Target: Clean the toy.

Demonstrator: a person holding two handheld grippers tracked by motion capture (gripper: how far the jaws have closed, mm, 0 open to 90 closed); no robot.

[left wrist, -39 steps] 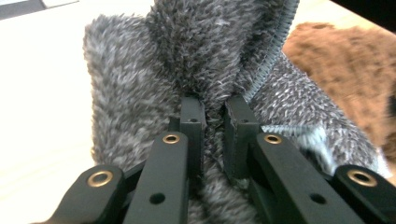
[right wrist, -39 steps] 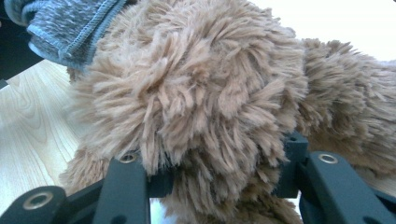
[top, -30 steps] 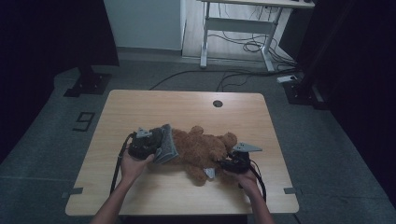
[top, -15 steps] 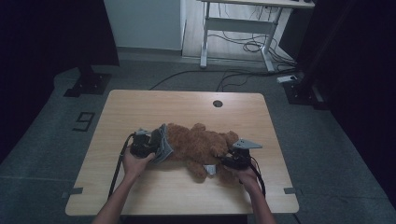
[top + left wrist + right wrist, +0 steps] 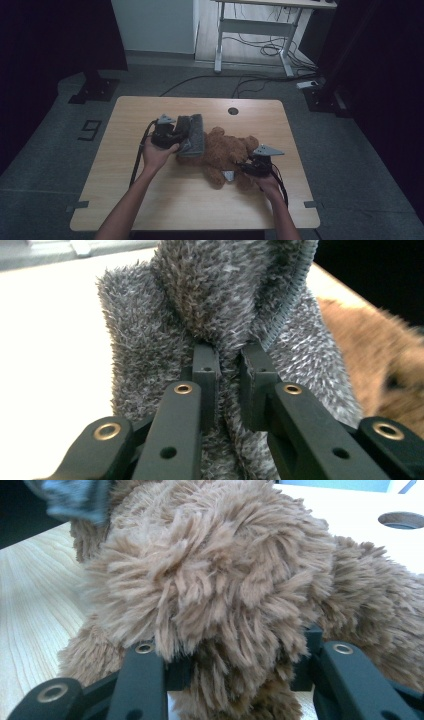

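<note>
on the grey floor left of the wooden table (image 5: 150, 200), a marking like a 9 (image 5: 90, 130). mid-table, brown teddy bear (image 5: 227, 152), lower part hidden behind right gripper (image 5: 239, 170), clamped on plush. left gripper (image 5: 184, 139) pinching grey fleece garment (image 5: 192, 132) at the bear's left. beyond, dark surrounds, desk legs (image 5: 255, 37), loose cables.

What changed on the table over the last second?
The left claw, shut on the fuzzy grey knitted garment, lifted and pulled it up and away from the person, so it now stands off the brown plush teddy bear. The right claw, whose jaws had just been closing, grips a paw of the bear. Bear and right claw stayed put on the wooden table.
</note>
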